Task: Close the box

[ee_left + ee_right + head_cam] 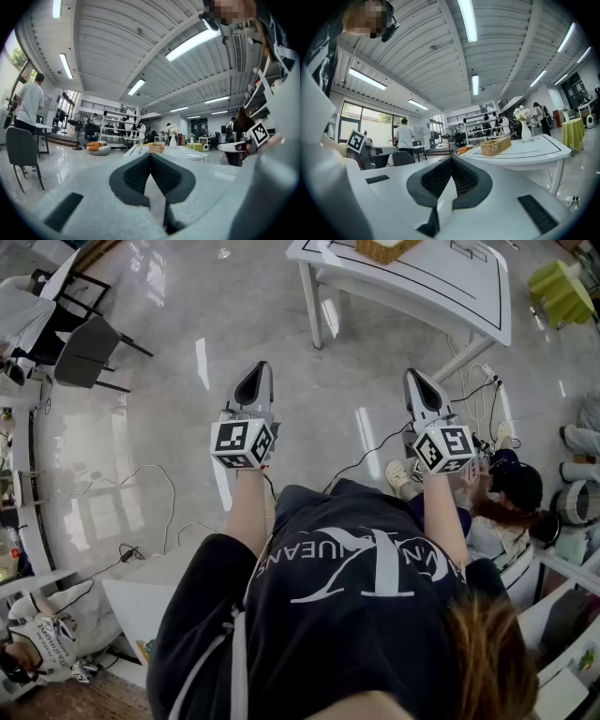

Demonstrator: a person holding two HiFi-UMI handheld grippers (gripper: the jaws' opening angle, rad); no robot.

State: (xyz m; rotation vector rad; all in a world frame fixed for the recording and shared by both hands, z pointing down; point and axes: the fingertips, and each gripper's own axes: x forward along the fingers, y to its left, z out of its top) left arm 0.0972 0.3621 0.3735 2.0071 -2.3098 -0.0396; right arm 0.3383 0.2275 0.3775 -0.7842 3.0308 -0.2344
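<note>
Left gripper [150,155]: I hold it out in front of me, above the floor [169,399]. The jaws are closed tip to tip with nothing between them.
Right gripper [451,159]: I hold it out beside the left one, well apart from it. Its jaws are also pressed together and empty.
Box [495,146]: wicker, on the white table [543,151] ahead of me, beyond both grippers; neither touches it. I cannot tell whether its lid is up.
Table: white top with black lines. A vase [526,132] of flowers stands past the box.
Floor: glossy grey, with cables [155,479] trailing across it near my arms.
Around: a dark chair [84,354] is off to my left. A person [516,486] is low on my right, near the table leg.
</note>
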